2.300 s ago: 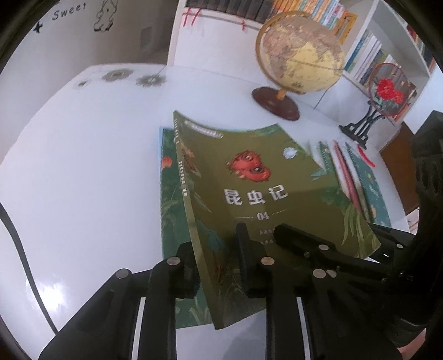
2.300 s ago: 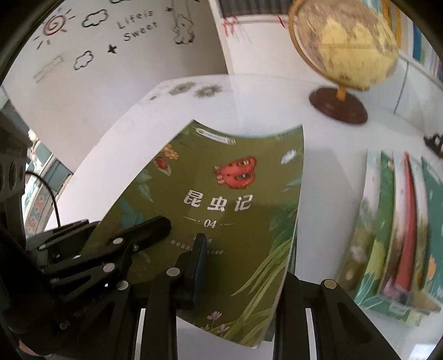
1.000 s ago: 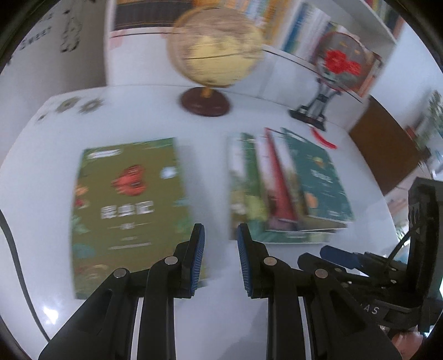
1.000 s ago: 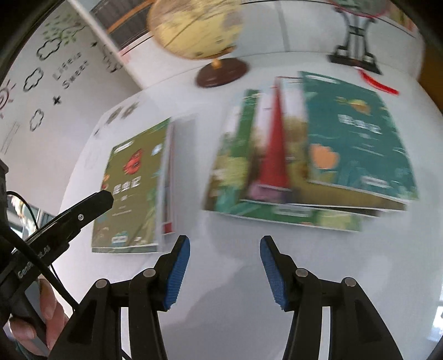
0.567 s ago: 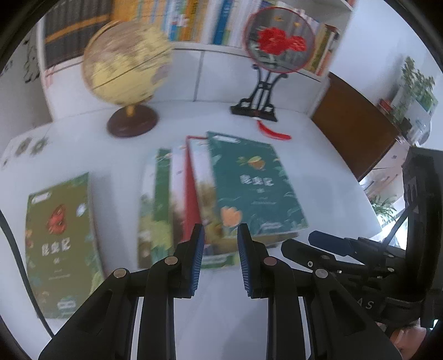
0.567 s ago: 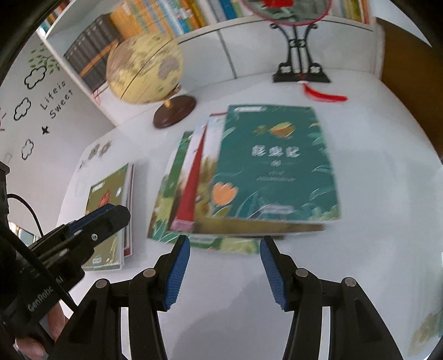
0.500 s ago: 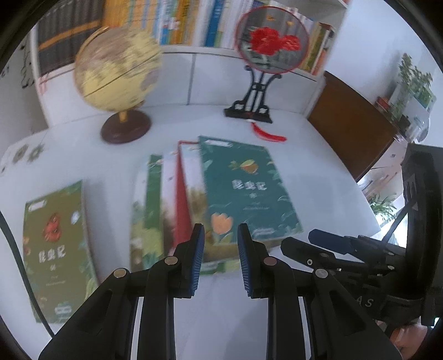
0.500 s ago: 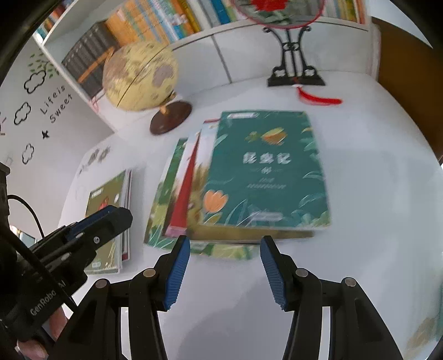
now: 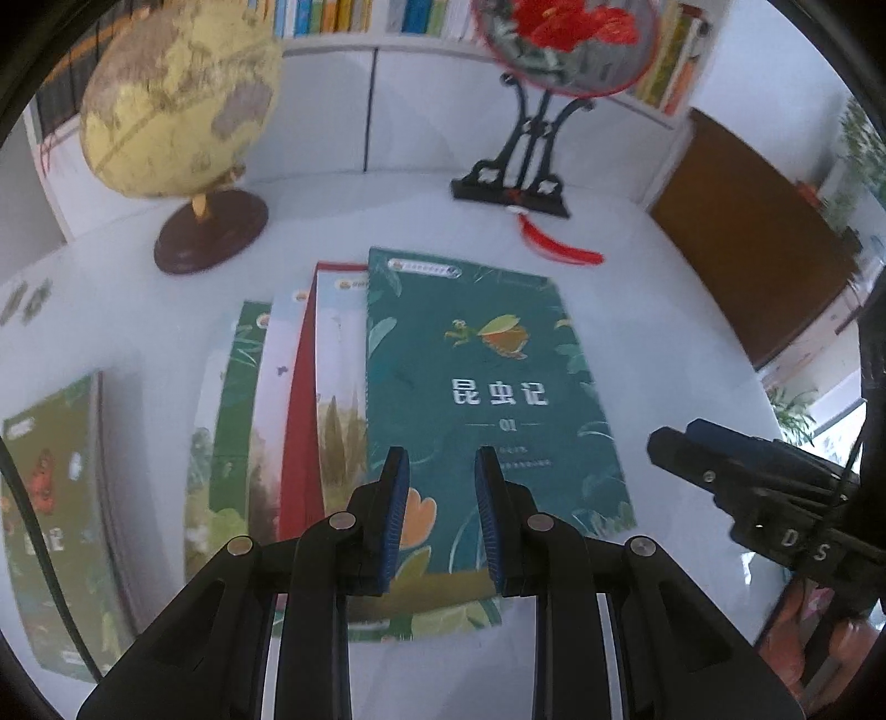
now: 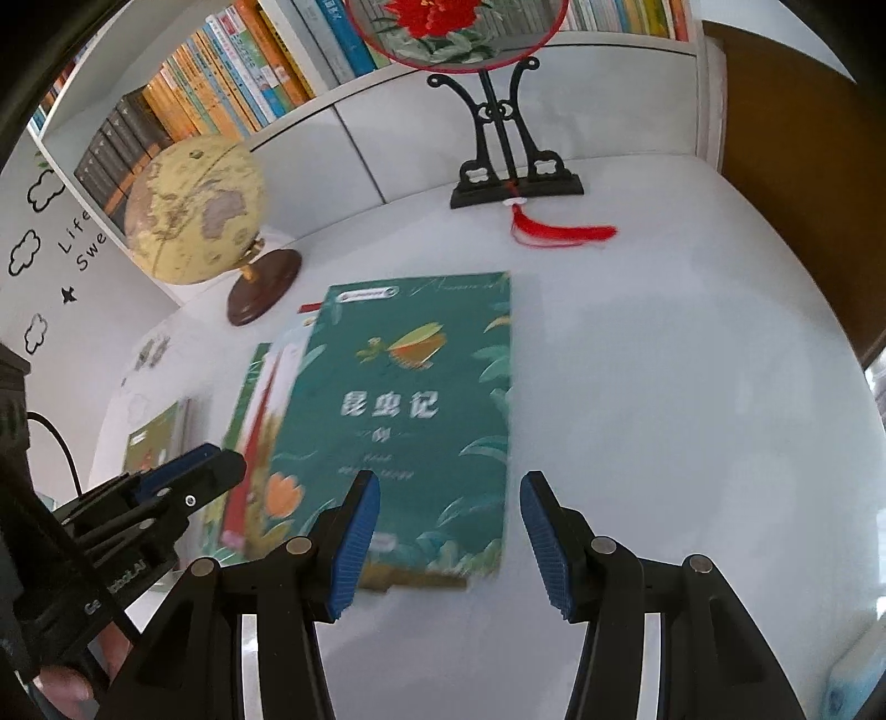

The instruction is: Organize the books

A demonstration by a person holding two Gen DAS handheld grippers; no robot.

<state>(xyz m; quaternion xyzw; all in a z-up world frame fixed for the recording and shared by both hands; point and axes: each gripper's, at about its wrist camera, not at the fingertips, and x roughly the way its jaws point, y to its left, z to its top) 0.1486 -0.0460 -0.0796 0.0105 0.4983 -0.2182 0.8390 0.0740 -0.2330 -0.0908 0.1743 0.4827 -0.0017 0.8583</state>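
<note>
**Both grippers empty above the fanned books**

The glossy teal book (image 9: 487,399) tops a fanned stack (image 9: 288,421) on the smooth white table (image 10: 664,387). The left gripper (image 9: 441,498) has ribbed blue pads slightly parted, gripping nothing; the right gripper (image 10: 449,537) gapes wider, also empty. The olive book (image 9: 50,509) is cut off at the left edge. The lower covers are mostly hidden.

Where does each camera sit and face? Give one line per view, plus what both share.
Left wrist: on the left gripper, angled down at the teal paperback book topping a fanned stack; narrow jaws empty; right gripper at right.
Right wrist: on the right gripper, angled down at the same book; wider jaws empty; left gripper at left.
Shared: yellow desk globe, red round fan on black stand, white tabletop.
</note>
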